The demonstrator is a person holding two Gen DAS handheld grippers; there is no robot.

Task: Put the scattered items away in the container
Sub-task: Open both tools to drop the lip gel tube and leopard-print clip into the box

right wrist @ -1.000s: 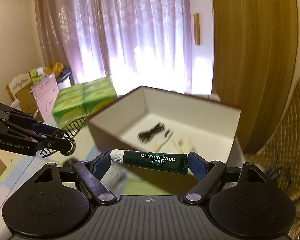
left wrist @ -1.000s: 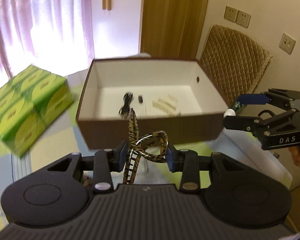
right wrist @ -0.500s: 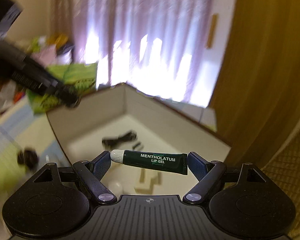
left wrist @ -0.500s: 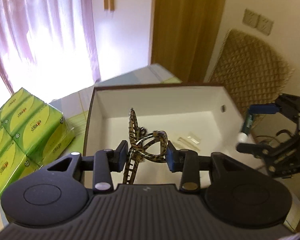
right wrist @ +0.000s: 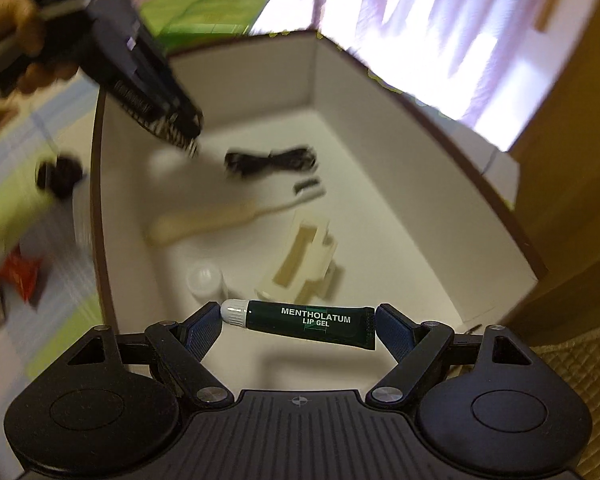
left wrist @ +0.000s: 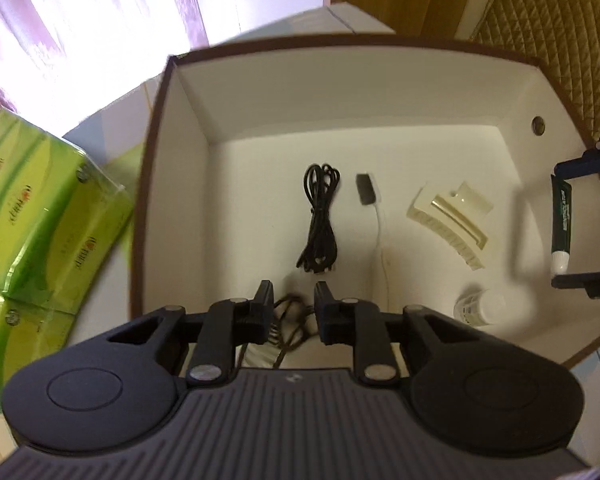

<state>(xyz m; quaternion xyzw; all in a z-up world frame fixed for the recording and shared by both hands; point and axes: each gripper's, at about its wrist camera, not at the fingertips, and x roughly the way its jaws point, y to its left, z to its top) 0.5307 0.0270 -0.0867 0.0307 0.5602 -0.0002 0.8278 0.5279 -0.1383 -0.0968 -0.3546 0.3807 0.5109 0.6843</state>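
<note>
While the right gripper (right wrist: 298,330) clamps a green lip gel tube (right wrist: 308,322) above the brown box (left wrist: 152,168), the left gripper (left wrist: 292,306) hangs parted over a patterned hair clip (left wrist: 286,330) on its floor.

Left wrist view: looked steeply down from close above the near edge of the box (left wrist: 152,184), facing its far wall. Right wrist view: looked down from the right edge of the same box (right wrist: 100,216), facing the left corner. Shared by both: the box floor with the black cable (left wrist: 320,220) (right wrist: 272,160).
</note>
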